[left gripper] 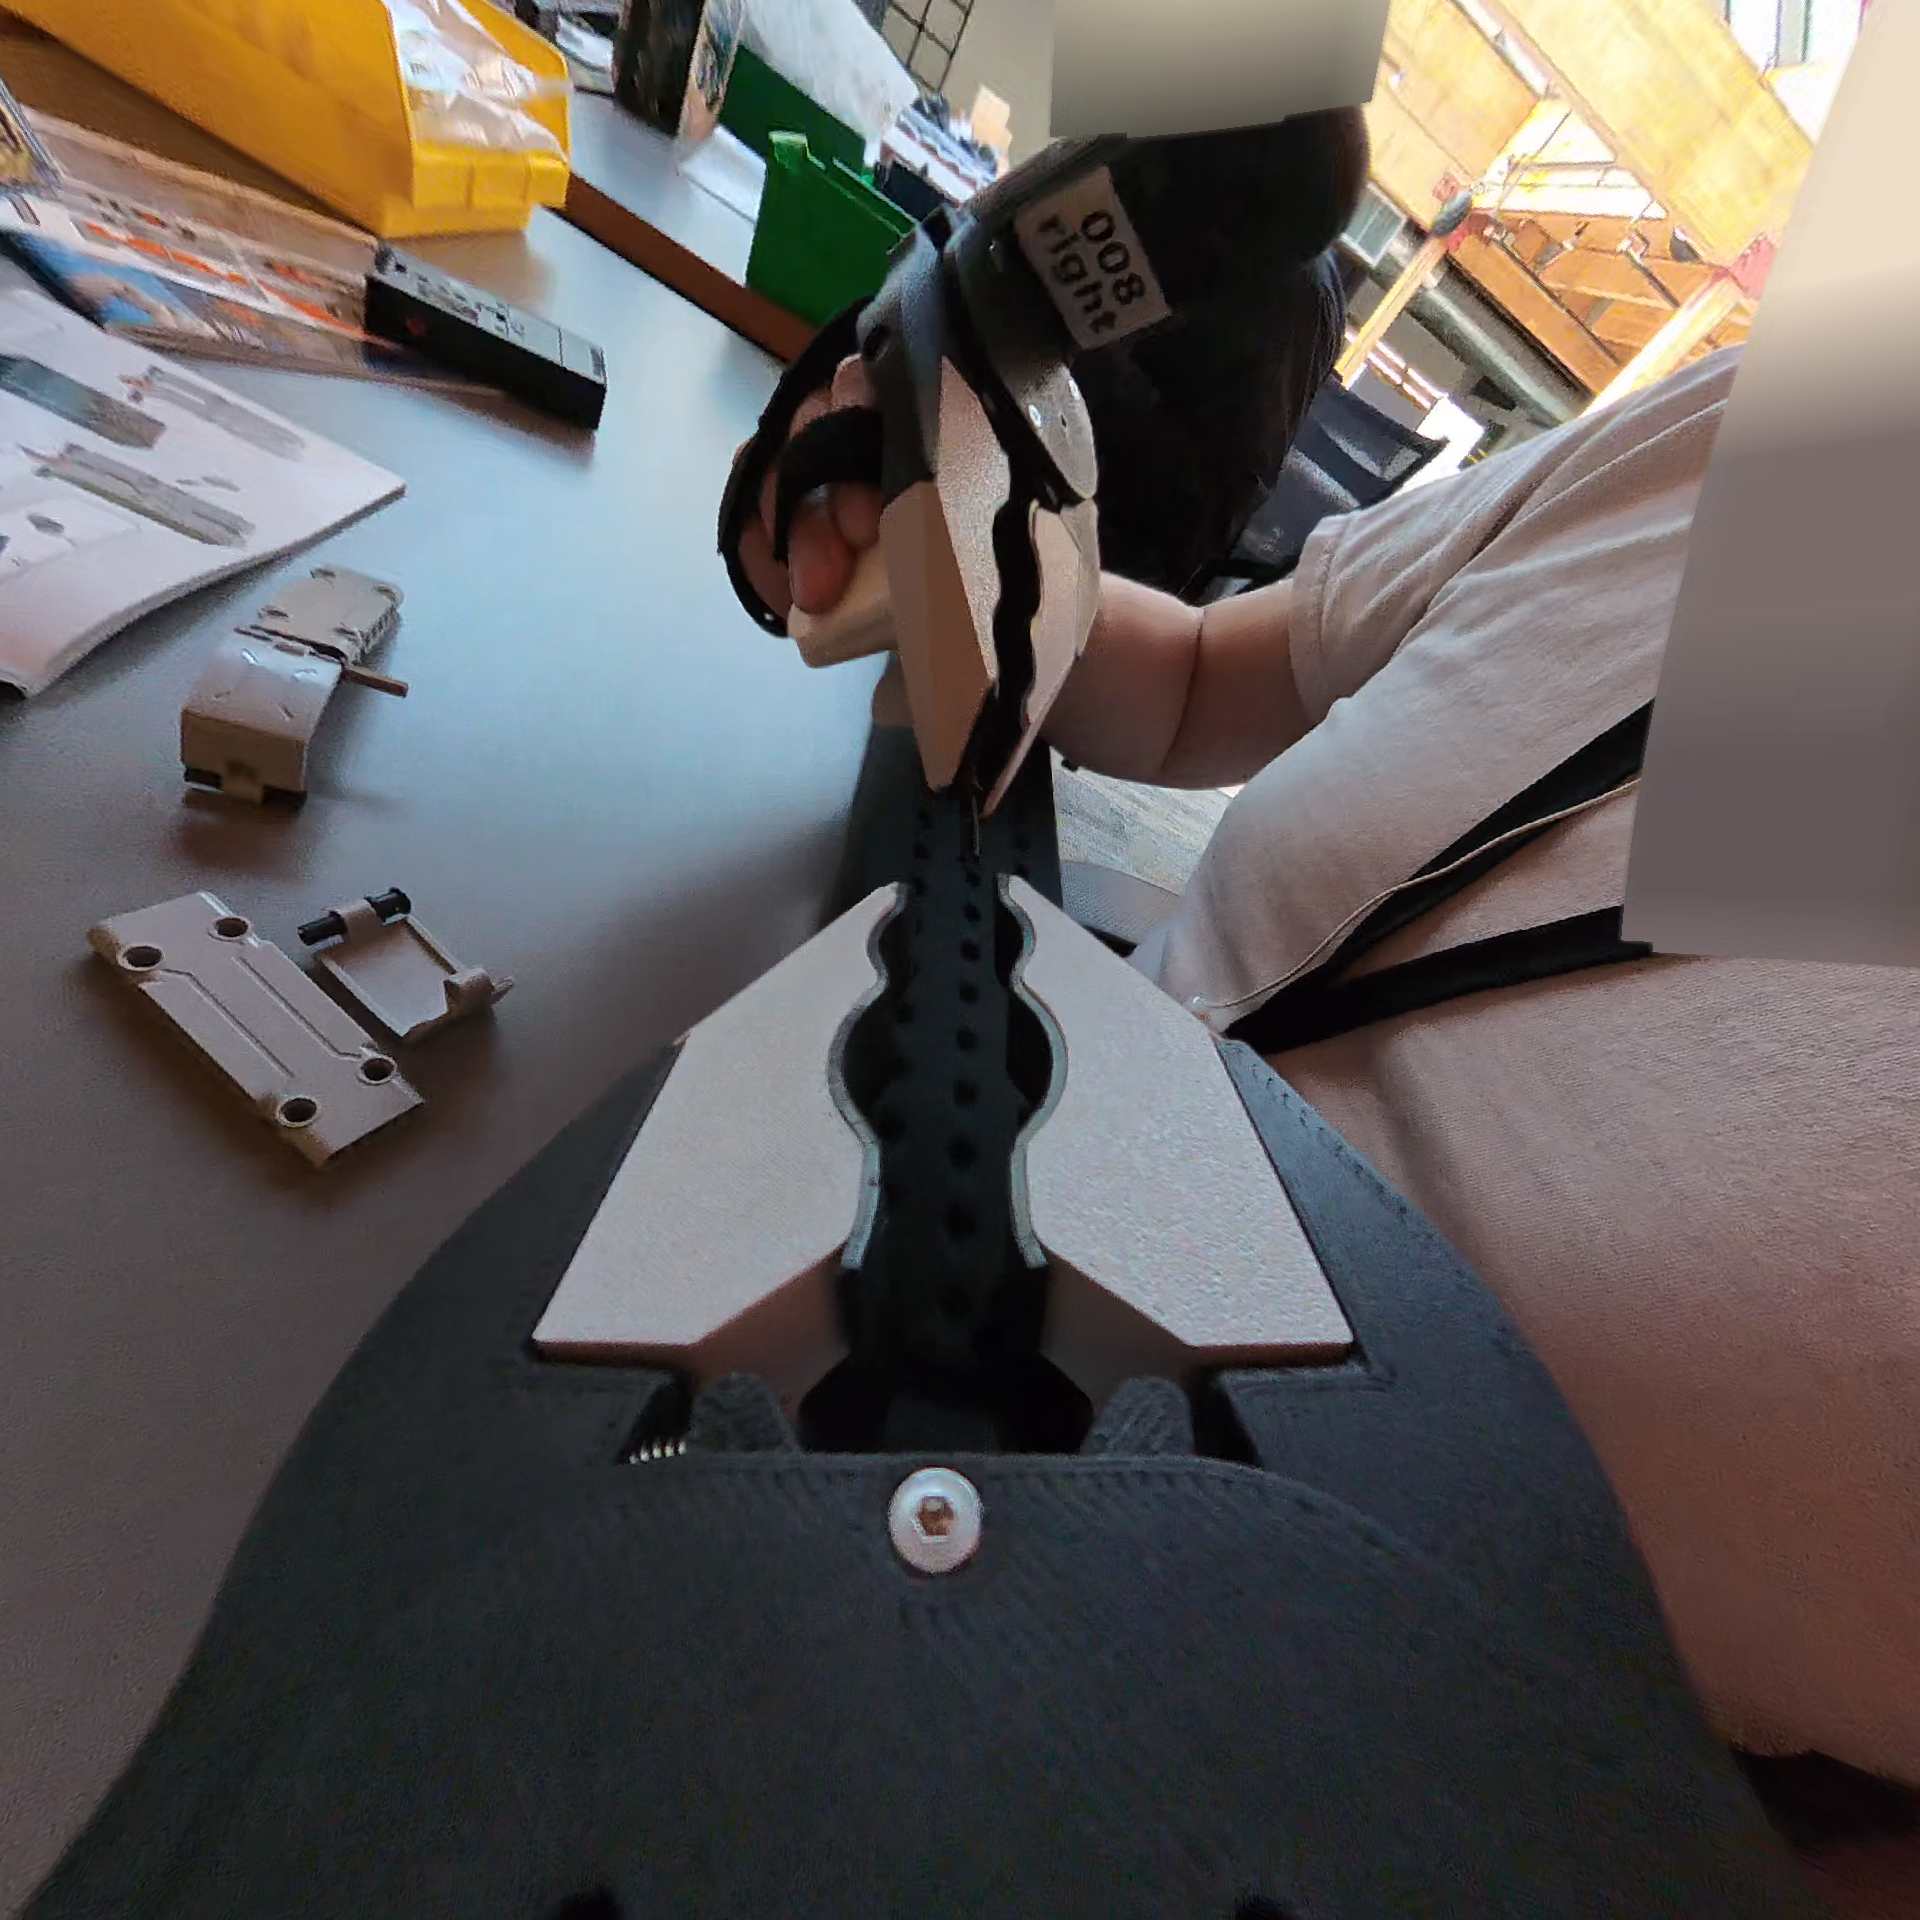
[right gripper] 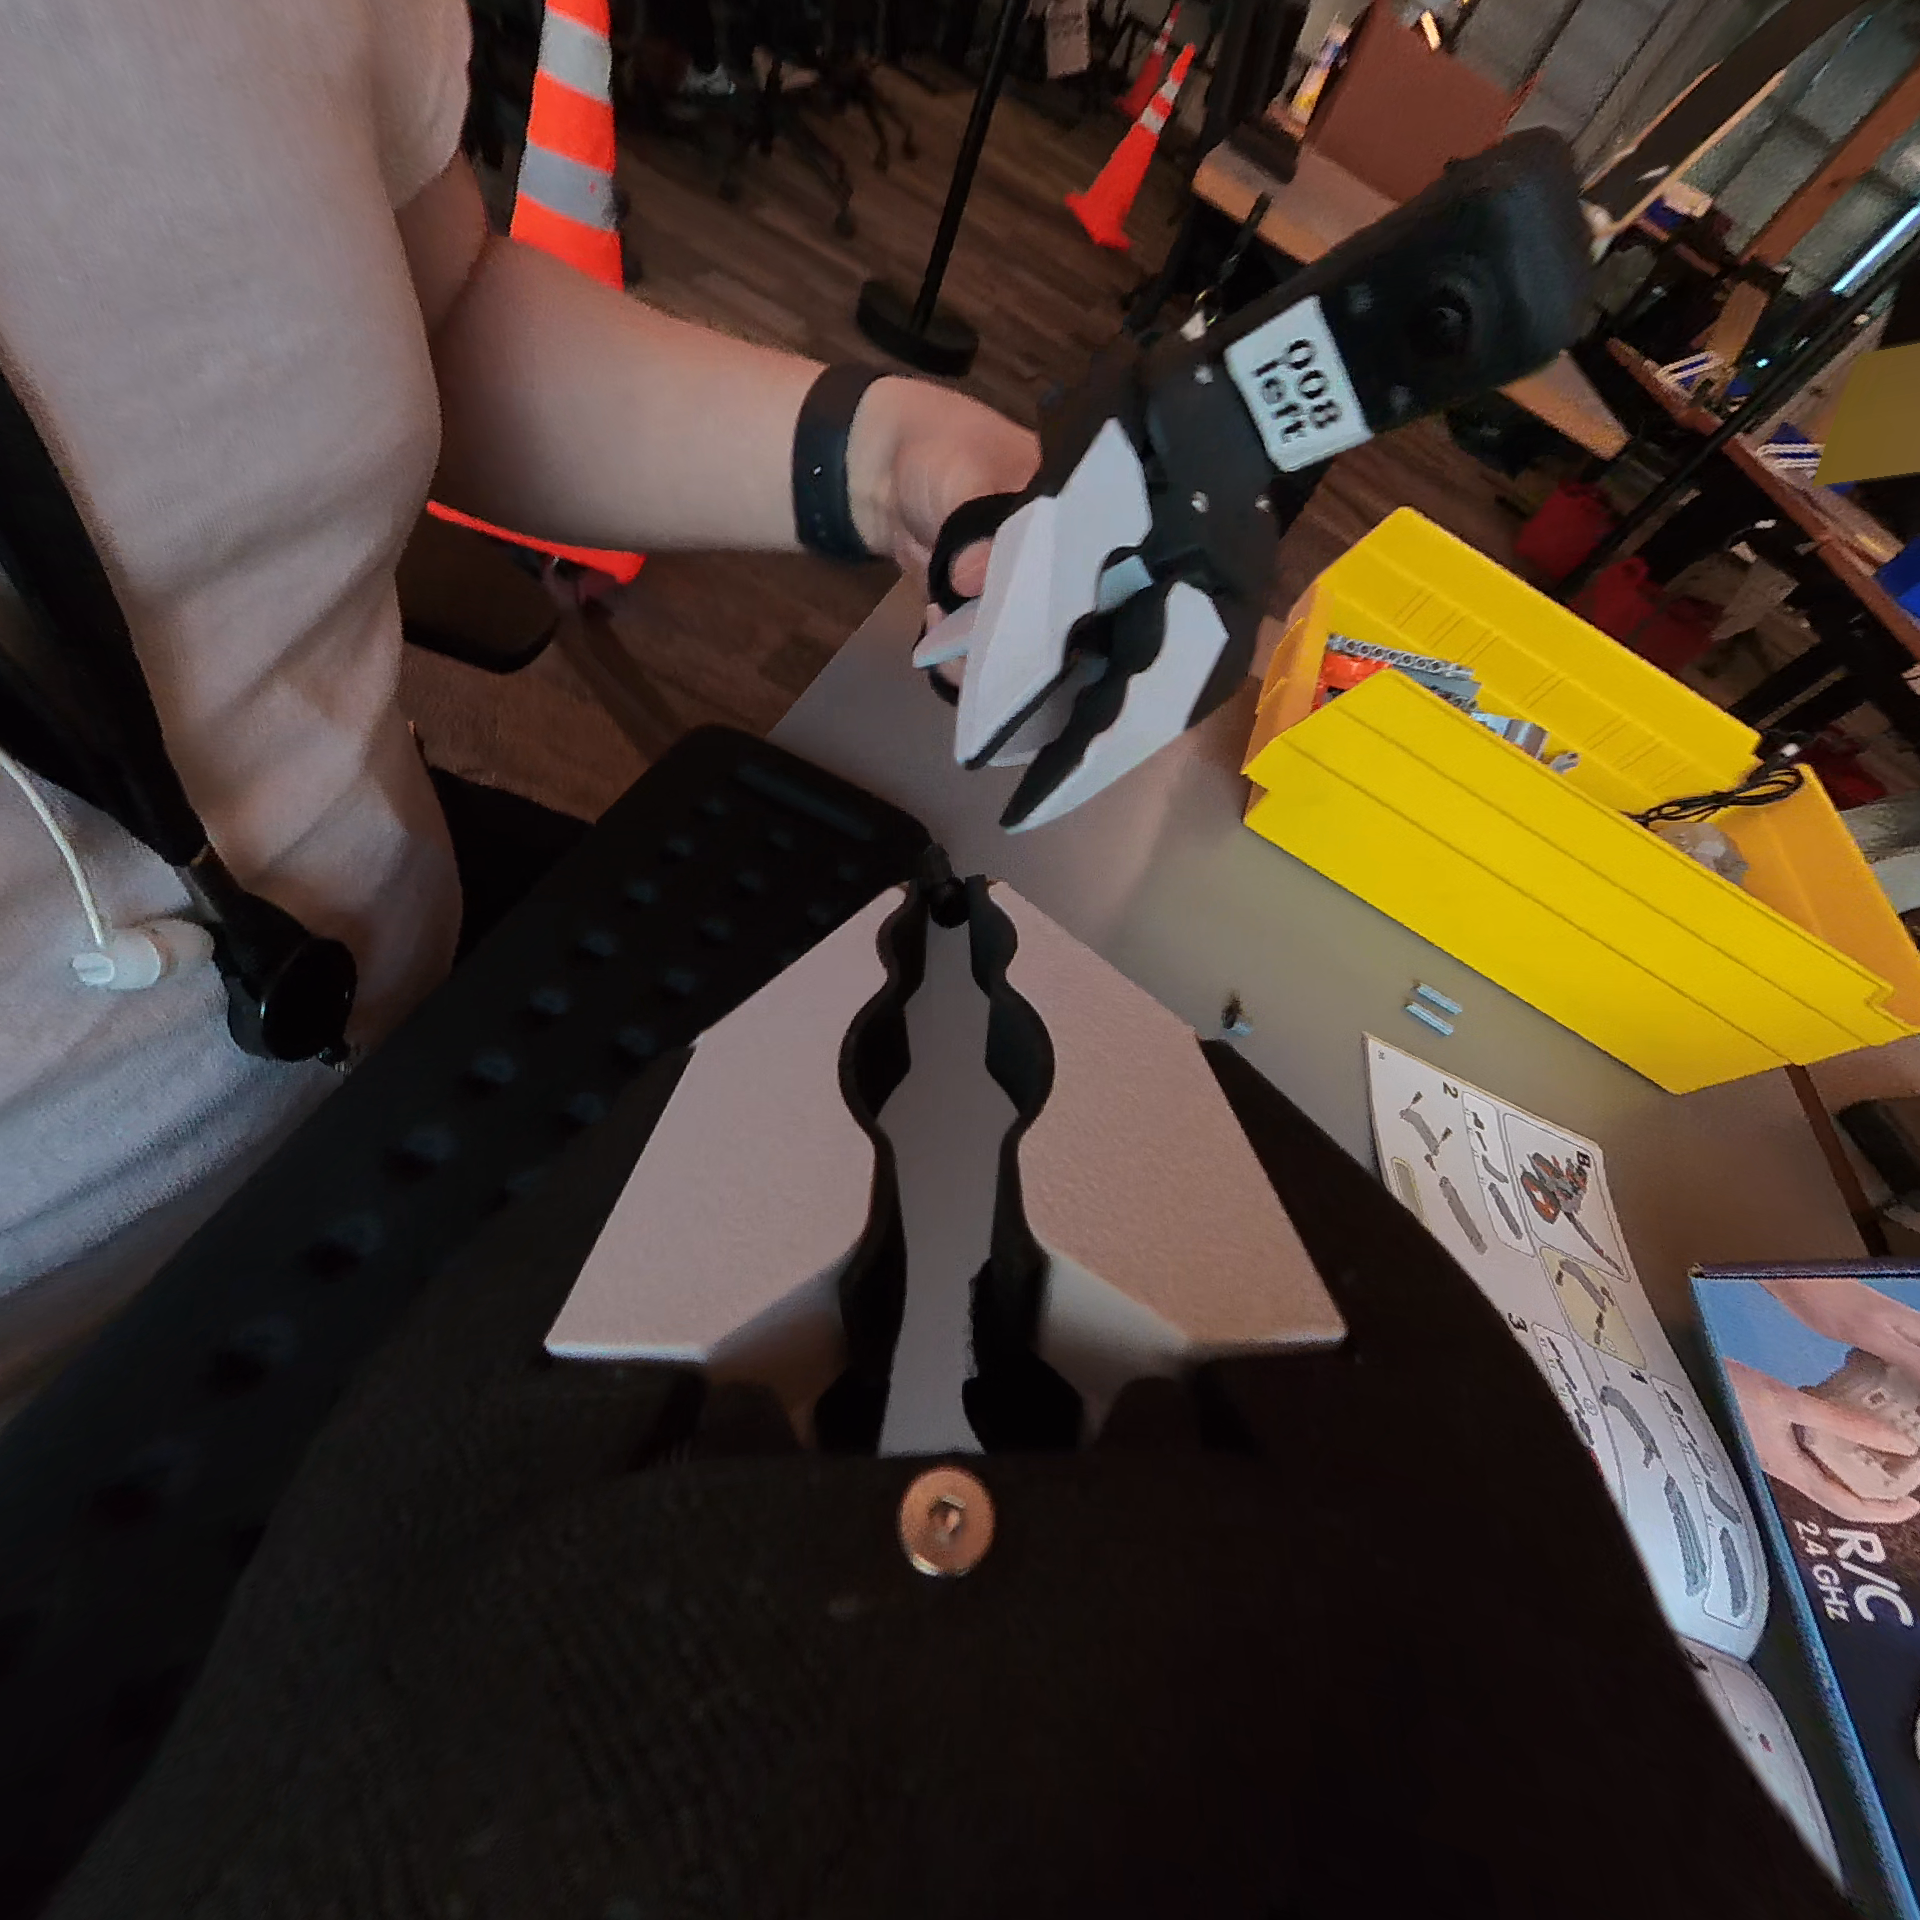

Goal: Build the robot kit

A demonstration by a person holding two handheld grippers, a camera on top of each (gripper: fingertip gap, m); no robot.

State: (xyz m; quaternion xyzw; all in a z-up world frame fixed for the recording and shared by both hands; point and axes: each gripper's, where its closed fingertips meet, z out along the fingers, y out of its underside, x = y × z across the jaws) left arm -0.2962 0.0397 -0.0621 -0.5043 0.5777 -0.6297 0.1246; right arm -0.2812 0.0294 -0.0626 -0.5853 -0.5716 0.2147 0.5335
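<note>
Right wrist view: right gripper [right gripper: 945,891] fingers [right gripper: 1122,1143] clench a small black pin [right gripper: 943,908] beside a black perforated plate [right gripper: 582,997]. The left gripper [right gripper: 1023,795], bearing a white label [right gripper: 1297,387], hovers over the counter [right gripper: 1195,935] edge; whether its fingers are clenched I cannot tell.

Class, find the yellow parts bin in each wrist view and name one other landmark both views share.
Left wrist view: the yellow parts bin sits in the top left corner, at the far end of the table.
Right wrist view: the bin lies at the right, beyond the gripper tips.
Shared landmark: the open instruction booklet, lying on the table nearer the camera than the bin.
</note>
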